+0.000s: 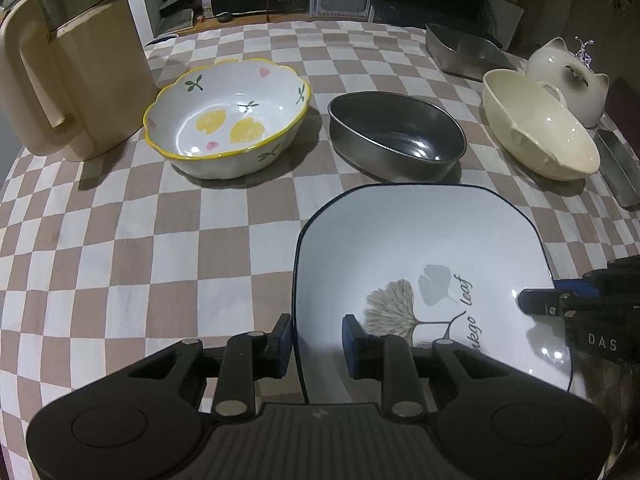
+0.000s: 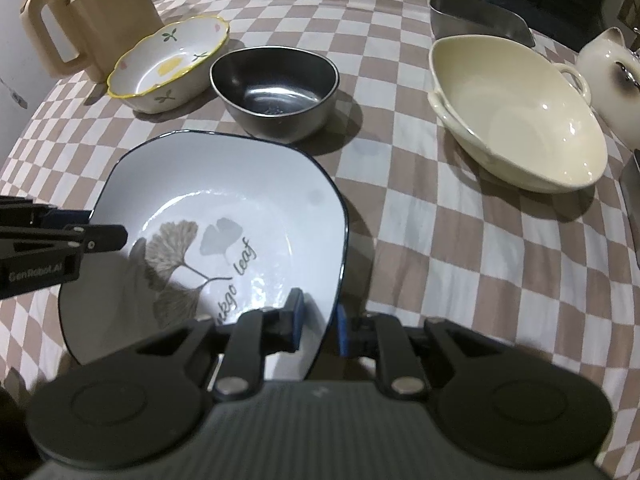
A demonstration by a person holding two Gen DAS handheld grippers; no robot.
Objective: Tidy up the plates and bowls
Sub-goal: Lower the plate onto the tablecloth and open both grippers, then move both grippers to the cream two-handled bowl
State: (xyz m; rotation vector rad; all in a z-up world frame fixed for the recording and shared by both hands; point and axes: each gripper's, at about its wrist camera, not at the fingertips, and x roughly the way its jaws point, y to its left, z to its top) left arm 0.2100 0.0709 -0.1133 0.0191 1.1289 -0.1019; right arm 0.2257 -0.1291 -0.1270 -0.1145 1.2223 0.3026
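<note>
Checkered brown-and-white cloth covers the table under everything. Nearest the cameras, the left gripper straddles one edge of the square white plate, one blue pad outside the rim and one inside, jaws narrowed to about the rim's thickness. The right gripper brackets the opposite edge the same way; whether either pair of pads actually presses the rim is hard to tell through the fisheye view. That plate, dark-rimmed with a ginkgo-leaf print, sits at the table's near side. Beyond it stand the scalloped floral bowl, the dark metal bowl beside it, and the cream handled bowl further right. A beige pitcher stands far left, a steel tray at the back.
</note>
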